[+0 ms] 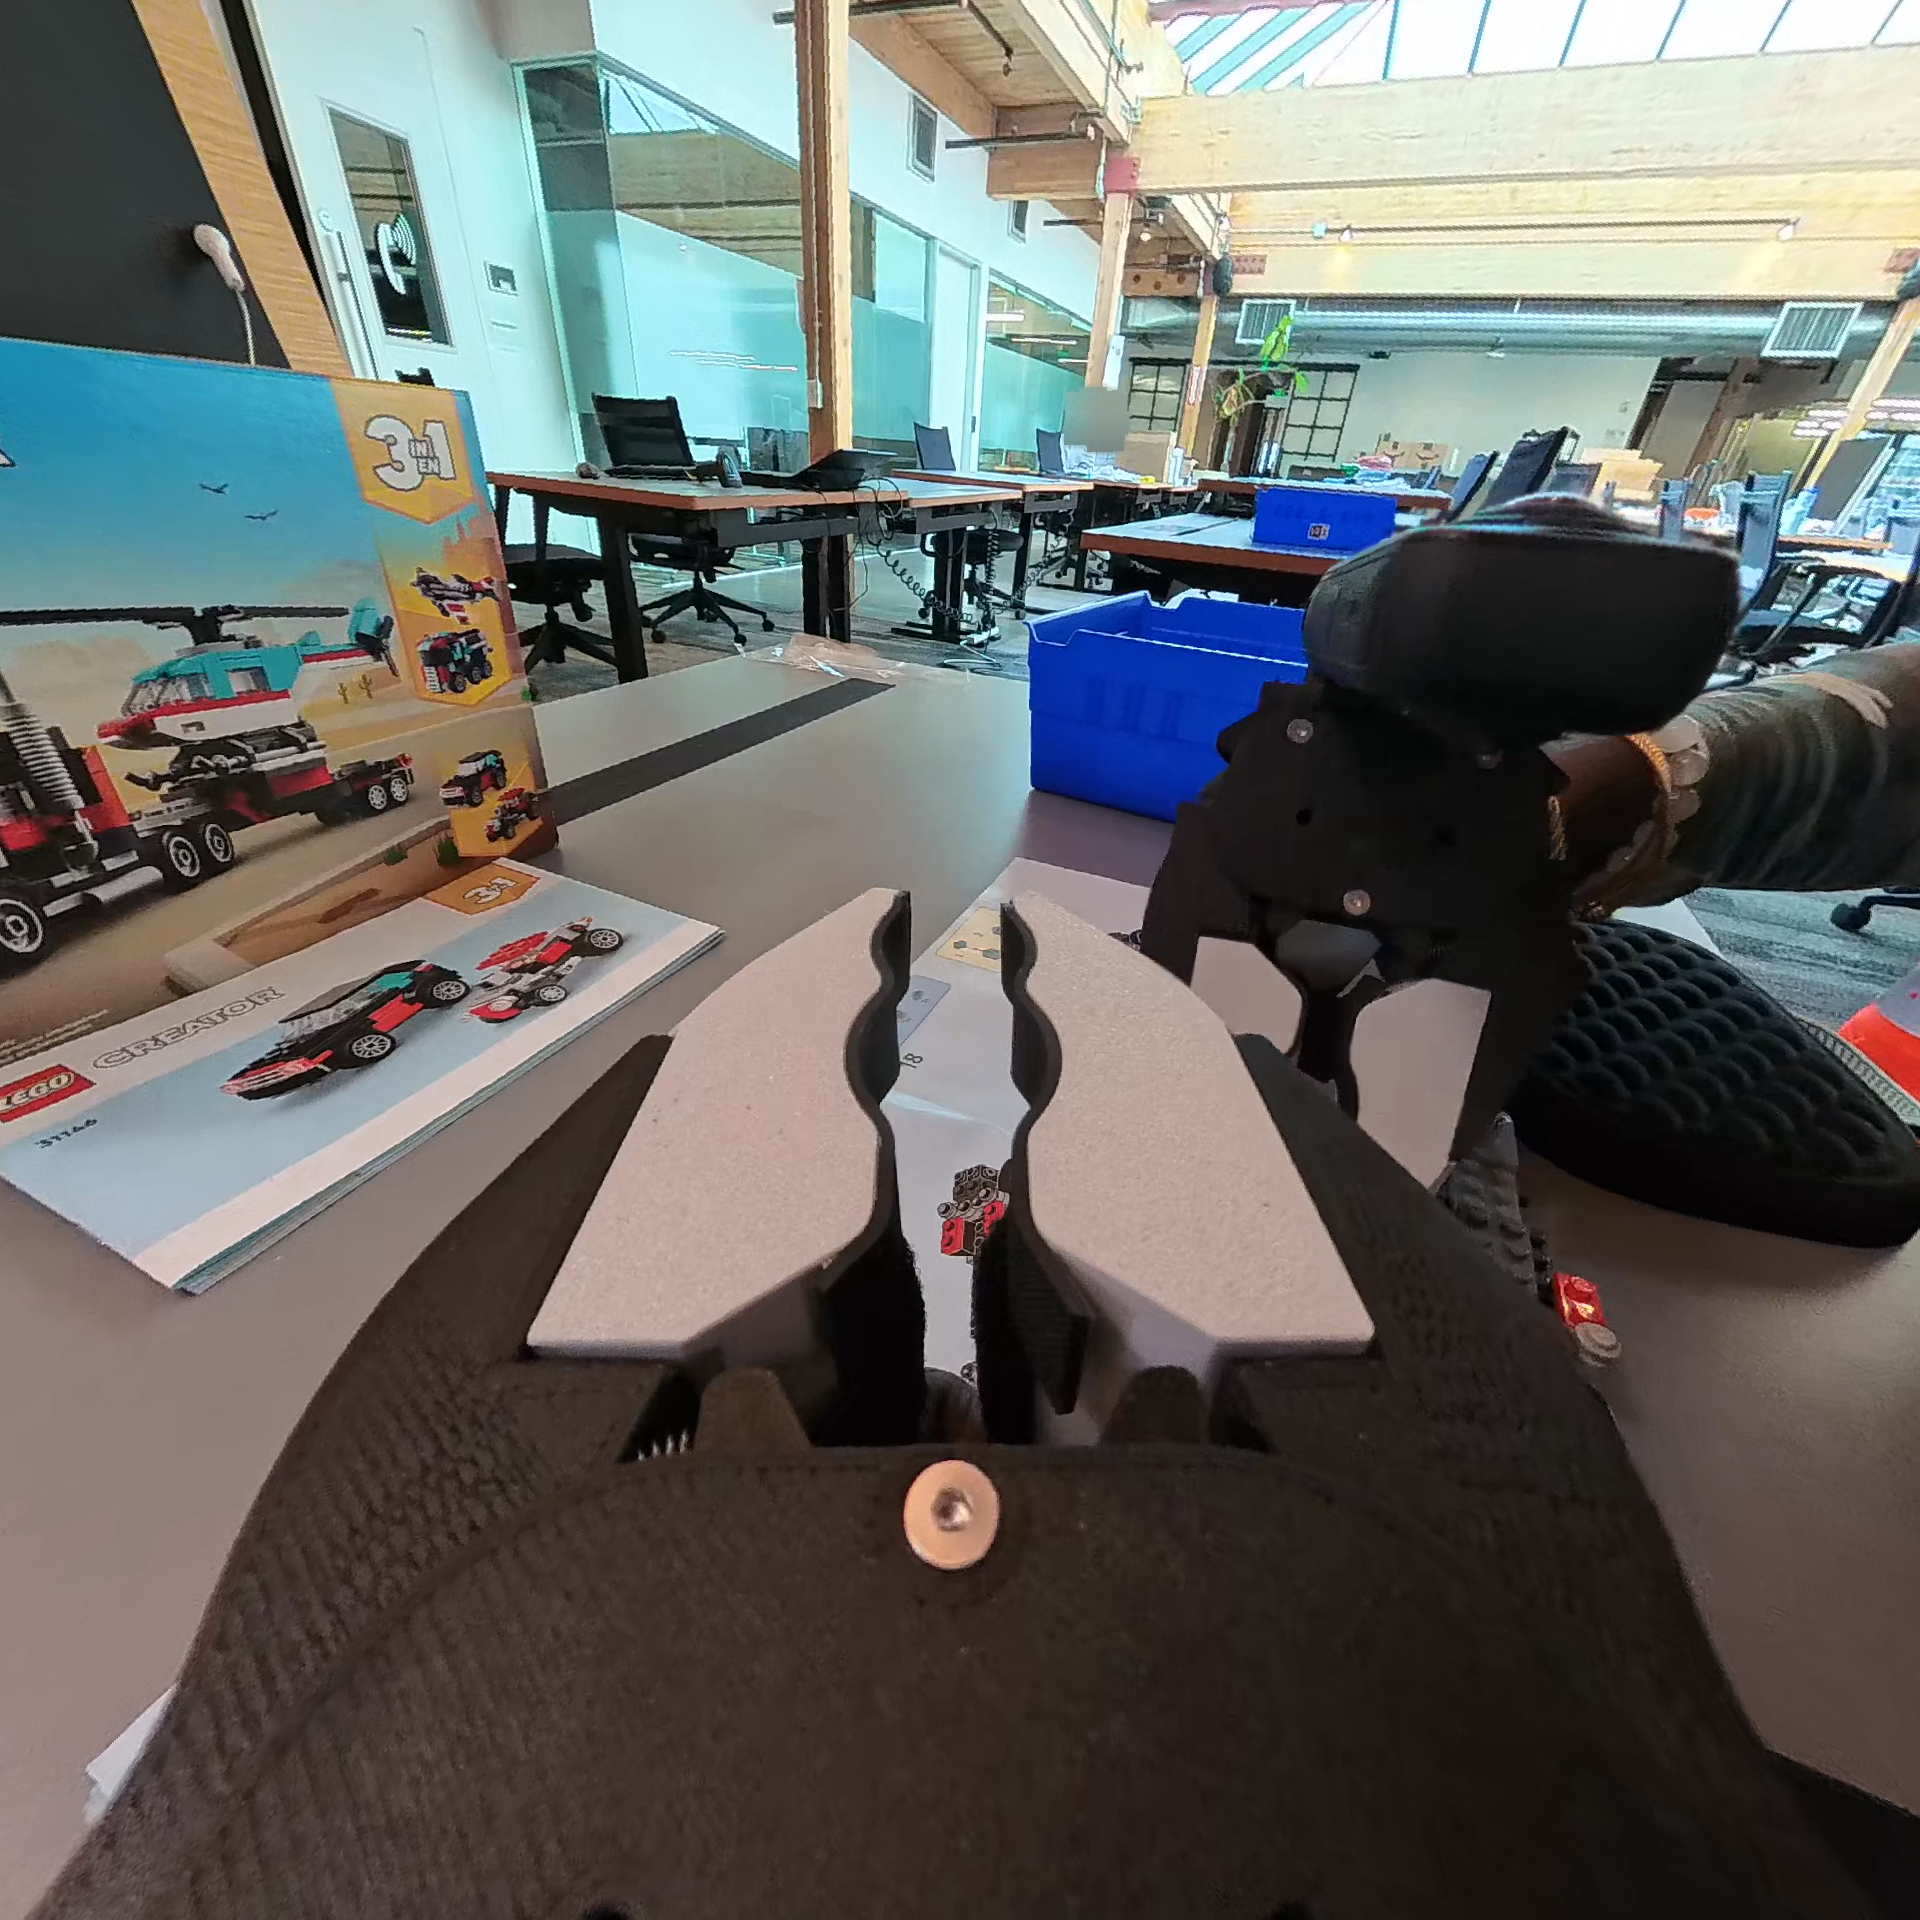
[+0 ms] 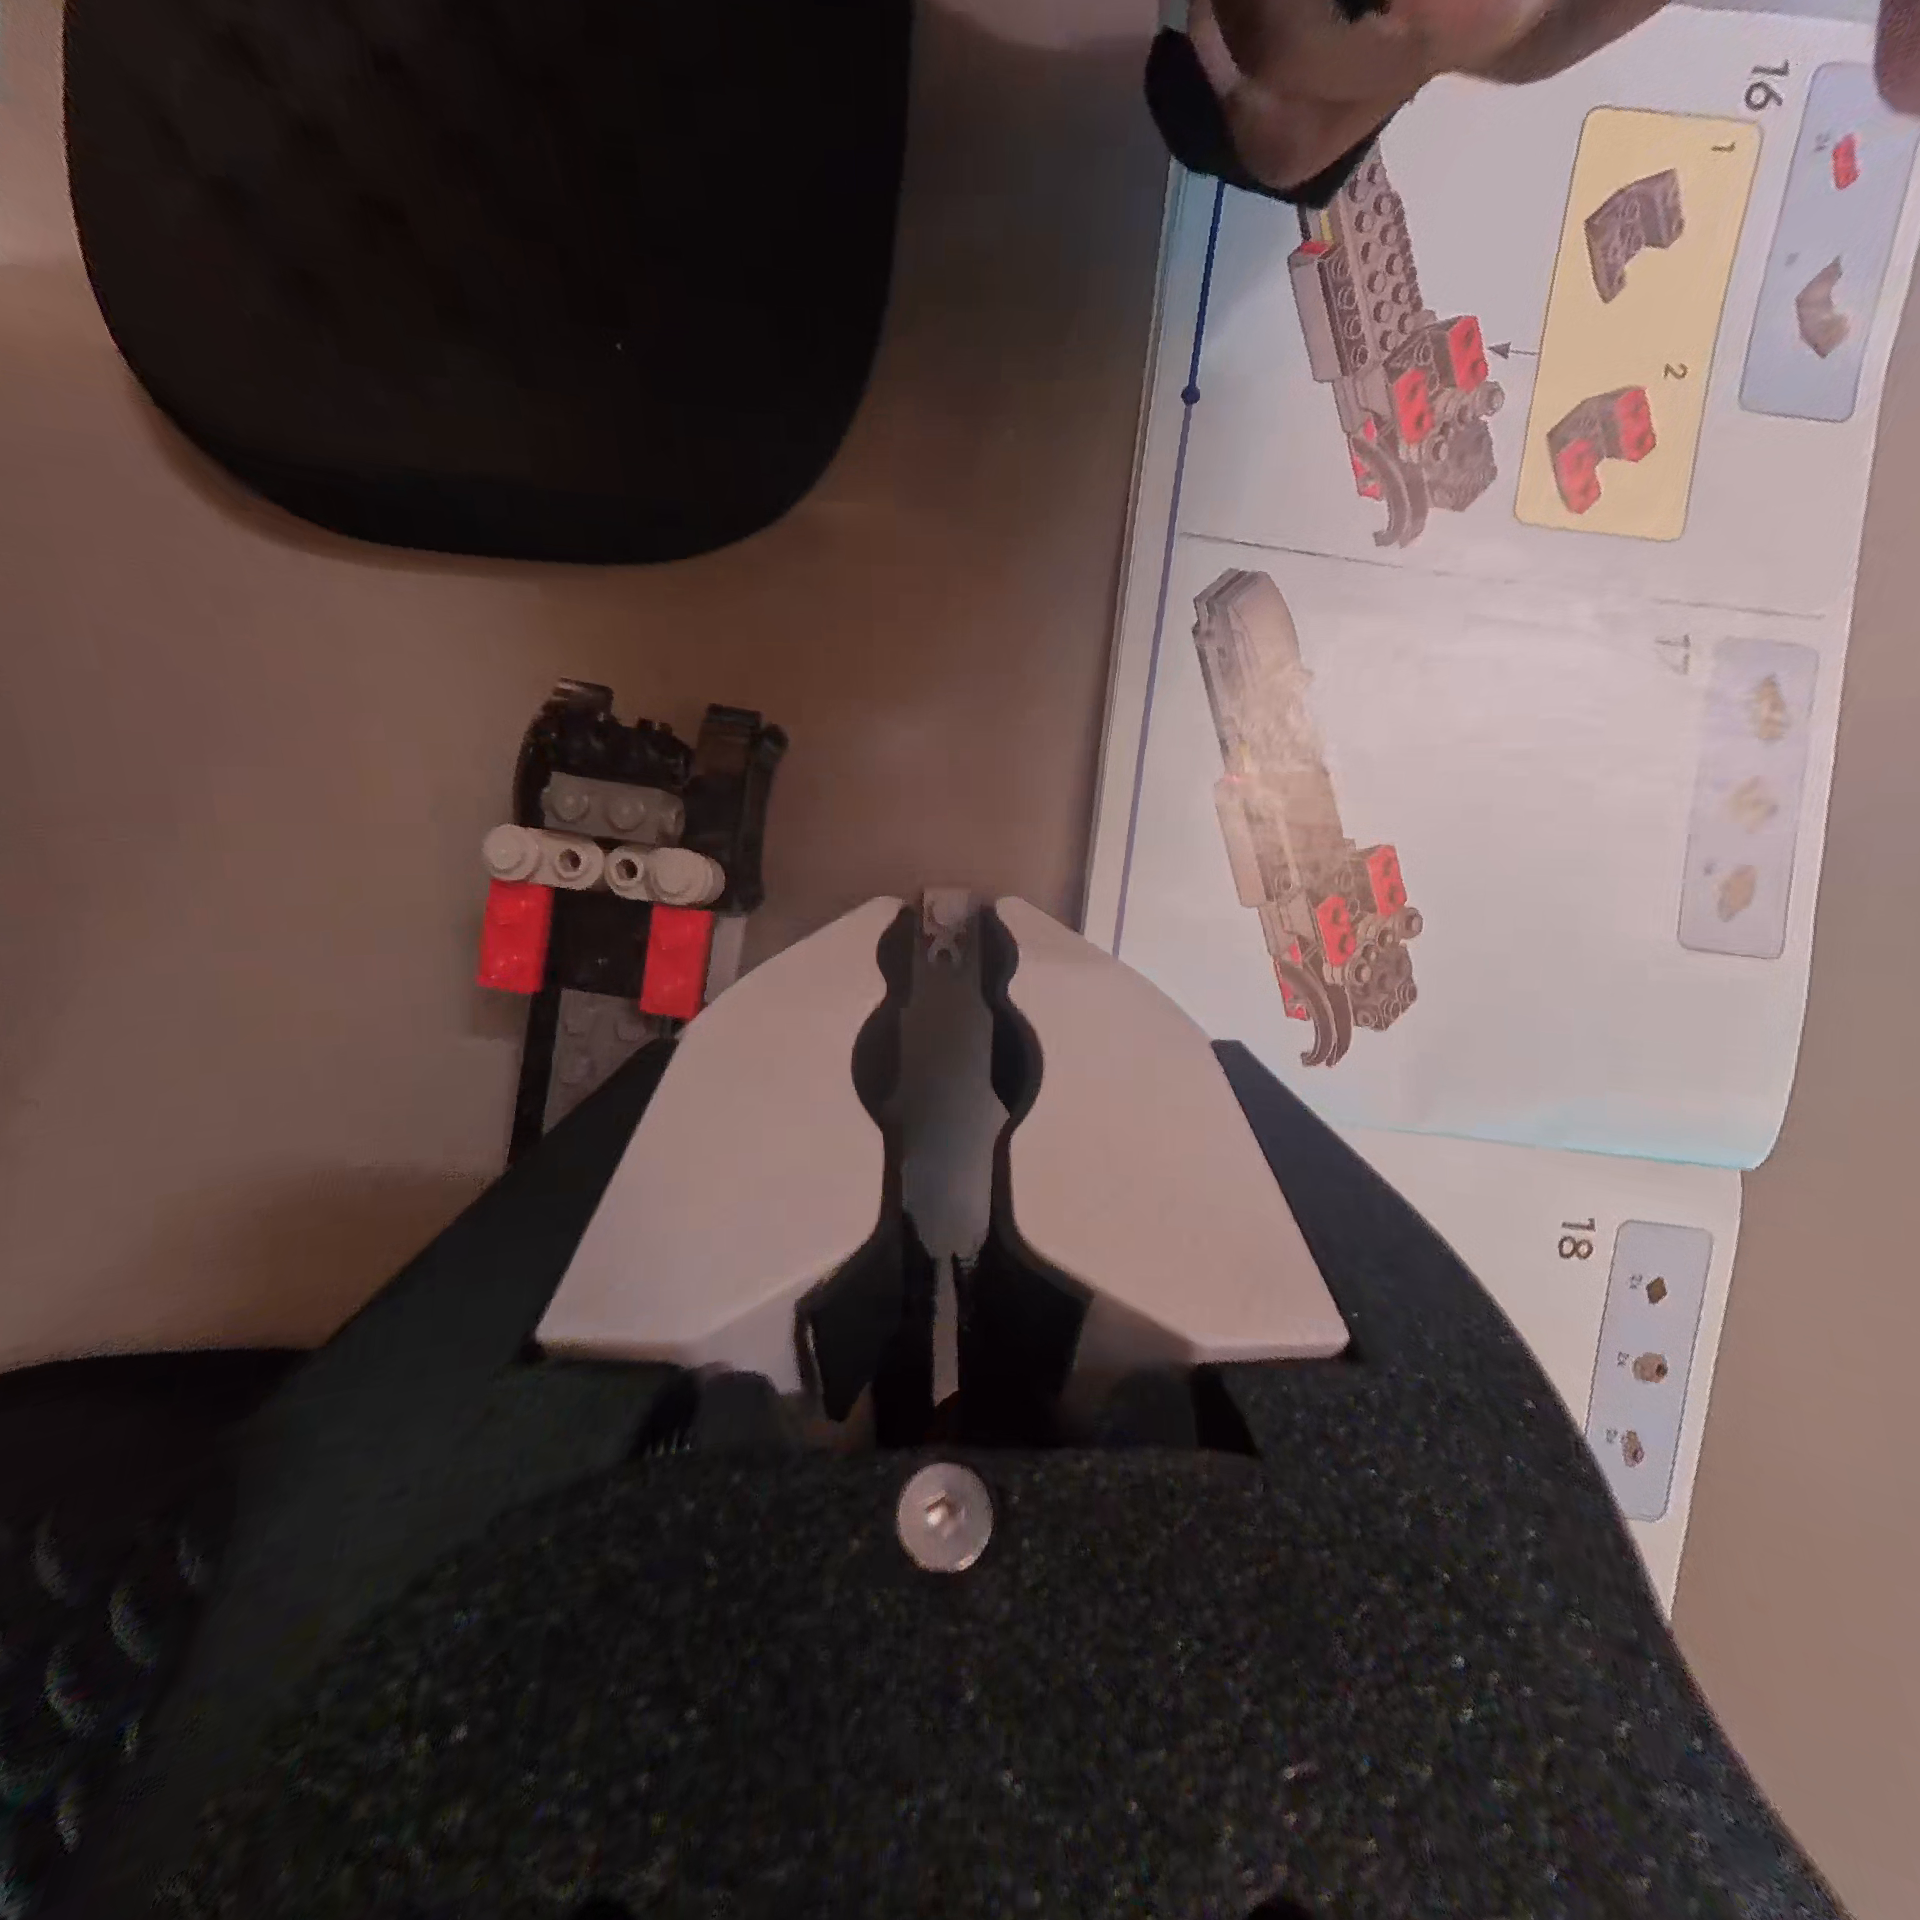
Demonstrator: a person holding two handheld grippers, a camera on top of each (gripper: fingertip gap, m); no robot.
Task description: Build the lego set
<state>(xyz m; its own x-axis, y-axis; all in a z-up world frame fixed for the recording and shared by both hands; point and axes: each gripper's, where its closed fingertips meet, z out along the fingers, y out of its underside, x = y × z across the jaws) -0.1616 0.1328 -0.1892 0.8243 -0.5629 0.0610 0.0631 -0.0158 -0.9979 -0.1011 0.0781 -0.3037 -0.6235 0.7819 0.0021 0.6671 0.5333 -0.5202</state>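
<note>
In the right wrist view, my right gripper (image 2: 945,925) is shut on a small light-grey piece (image 2: 943,923) that has a stud and sticks out at the fingertips. It hovers just right of the partial build (image 2: 613,894), a black, grey and red model lying on the table. The open instruction booklet (image 2: 1455,675) lies to the right. In the left wrist view, my left gripper (image 1: 951,920) is over that booklet (image 1: 956,1122), jaws a narrow gap apart with nothing between them. The right gripper (image 1: 1340,1039) points down at the right, above the build (image 1: 1496,1195).
The set's box (image 1: 208,675) stands at the left with a closed booklet (image 1: 343,1060) in front. A blue bin (image 1: 1153,696) sits at the back. A black textured pad (image 1: 1714,1091) (image 2: 468,260) lies beyond the build. A hand shows at the top edge (image 2: 1278,94). Some 15 centimetres of space lies between my two pairs of fingers.
</note>
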